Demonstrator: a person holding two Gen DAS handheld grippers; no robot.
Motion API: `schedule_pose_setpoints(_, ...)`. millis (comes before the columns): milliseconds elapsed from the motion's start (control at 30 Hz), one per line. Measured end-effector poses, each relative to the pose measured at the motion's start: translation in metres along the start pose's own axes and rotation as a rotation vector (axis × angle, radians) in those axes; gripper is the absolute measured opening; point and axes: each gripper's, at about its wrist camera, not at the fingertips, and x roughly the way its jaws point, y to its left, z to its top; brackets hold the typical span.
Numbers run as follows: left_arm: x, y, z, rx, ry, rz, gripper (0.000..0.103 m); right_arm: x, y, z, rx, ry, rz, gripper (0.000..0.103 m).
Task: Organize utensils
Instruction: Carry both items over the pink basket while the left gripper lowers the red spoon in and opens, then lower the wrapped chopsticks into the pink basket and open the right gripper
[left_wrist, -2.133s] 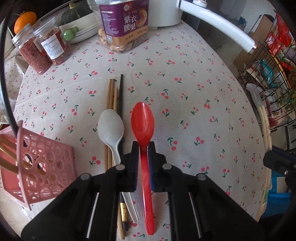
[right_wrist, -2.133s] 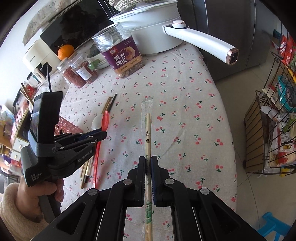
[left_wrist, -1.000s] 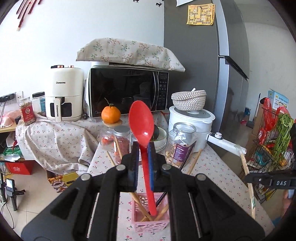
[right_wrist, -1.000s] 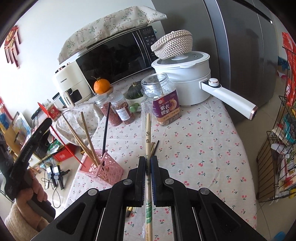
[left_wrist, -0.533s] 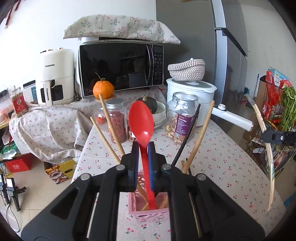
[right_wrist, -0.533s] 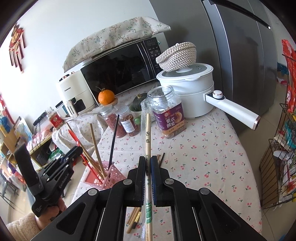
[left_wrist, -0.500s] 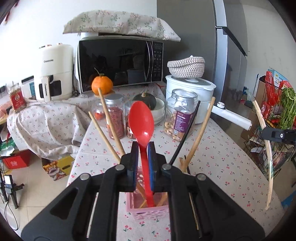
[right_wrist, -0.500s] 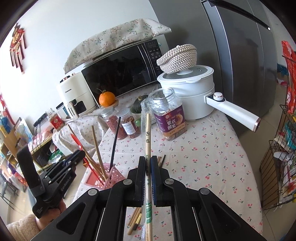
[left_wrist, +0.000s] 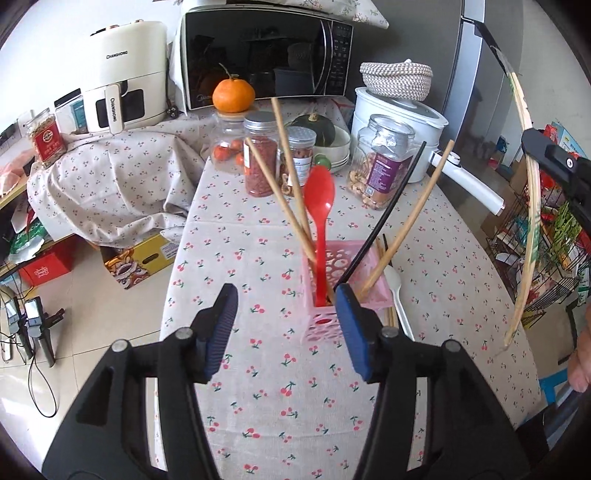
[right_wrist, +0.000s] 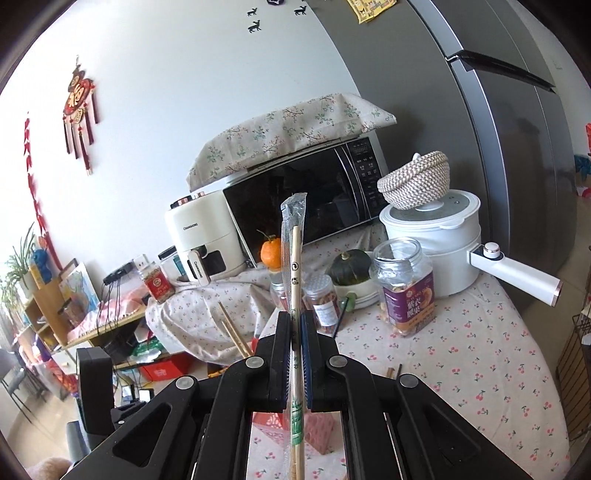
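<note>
My left gripper (left_wrist: 286, 299) is open and empty, just in front of the pink utensil basket (left_wrist: 347, 266) on the cherry-print tablecloth. A red spoon (left_wrist: 319, 206) stands in the basket with wooden chopsticks (left_wrist: 286, 162) and a black chopstick (left_wrist: 384, 218). A white spoon (left_wrist: 399, 299) and more chopsticks lie on the cloth right of the basket. My right gripper (right_wrist: 295, 321) is shut on wrapped chopsticks (right_wrist: 295, 258), held upright above the basket (right_wrist: 317, 424). They also show at the right of the left wrist view (left_wrist: 528, 199).
Jars (left_wrist: 380, 162), a bowl with a squash (left_wrist: 317, 125), an orange (left_wrist: 234, 96), a white pot with a long handle (left_wrist: 469, 177), a microwave (left_wrist: 266, 55) and an air fryer (left_wrist: 125, 74) stand behind. A wire rack (left_wrist: 550, 254) stands at the right. The table edge drops to the floor at left.
My left gripper has opened and let go of the red spoon, which now stands in the basket. It has pulled back. My right gripper has risen with the wrapped chopsticks, over the basket.
</note>
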Motion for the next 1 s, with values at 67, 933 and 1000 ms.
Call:
schedule_pose_setpoints(67, 0.0, 0.011, -0.001, -0.02, 0.01, 0.011, 0.064, 0.01, 0.016, 0.0, -0.02, -0.024, -0.006, 0.005)
schedule_pose_setpoints(933, 0.006, 0.059, 0.004, -0.118, 0.059, 0.045, 0.065, 0.101, 0.068, -0.077, -0.109, -0.253, -0.324, 0.011)
schedule_pose_setpoints(1000, 0.005, 0.06, 0.004, -0.124, 0.057, 0.047, 0.065, 0.093, 0.067, -0.078, -0.086, -0.251, -0.307, 0.018)
